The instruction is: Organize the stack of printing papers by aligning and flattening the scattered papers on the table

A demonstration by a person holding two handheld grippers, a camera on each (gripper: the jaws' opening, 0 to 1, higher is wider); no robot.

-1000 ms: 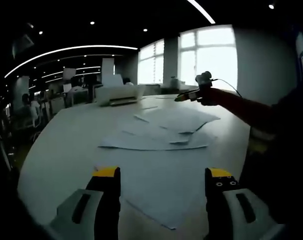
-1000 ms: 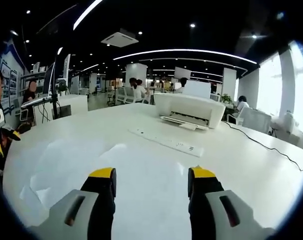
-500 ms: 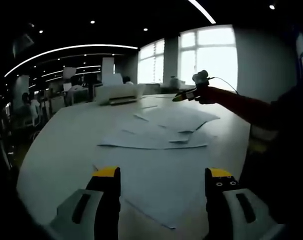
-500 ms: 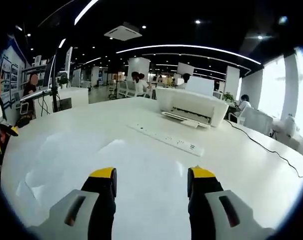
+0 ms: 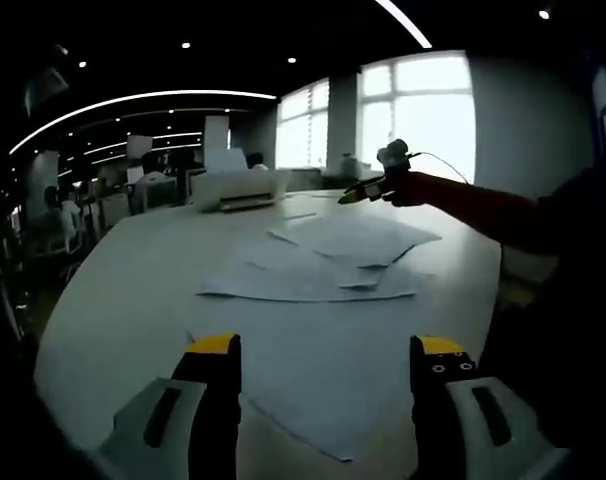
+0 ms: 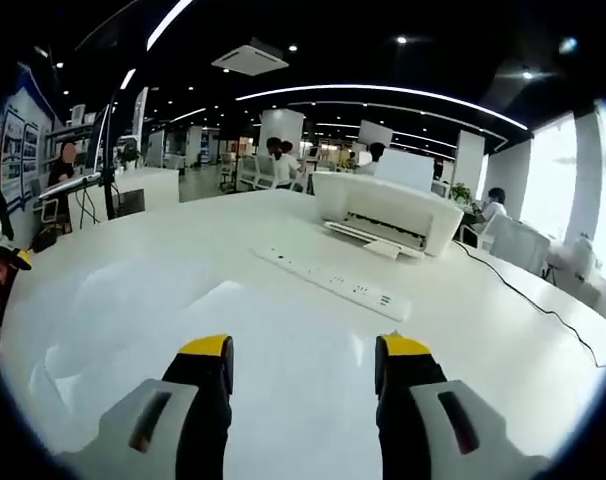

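Note:
Several white printing papers [image 5: 323,262] lie scattered and overlapping across the middle of the white table [image 5: 123,300], and one sheet [image 5: 313,395] reaches under my left gripper [image 5: 326,350]. That gripper hovers low near the table's edge, open, with nothing between its yellow-tipped fingers. Beyond the papers my right gripper [image 5: 378,183] is held out above the table on a dark-sleeved arm [image 5: 483,215]. In the right gripper view it [image 6: 303,350] is open and empty above a pale sheet [image 6: 173,330].
A white printer [image 6: 383,212] stands at the far side of the table, with a long white power strip [image 6: 333,283] in front of it and a thin cable [image 6: 528,300] trailing right. Desks, chairs and seated people fill the office behind. Bright windows [image 5: 413,110] are beyond the table.
The right gripper has drifted a little left and up over the far papers, and its view has moved slightly closer to the power strip. The left gripper has stayed almost still.

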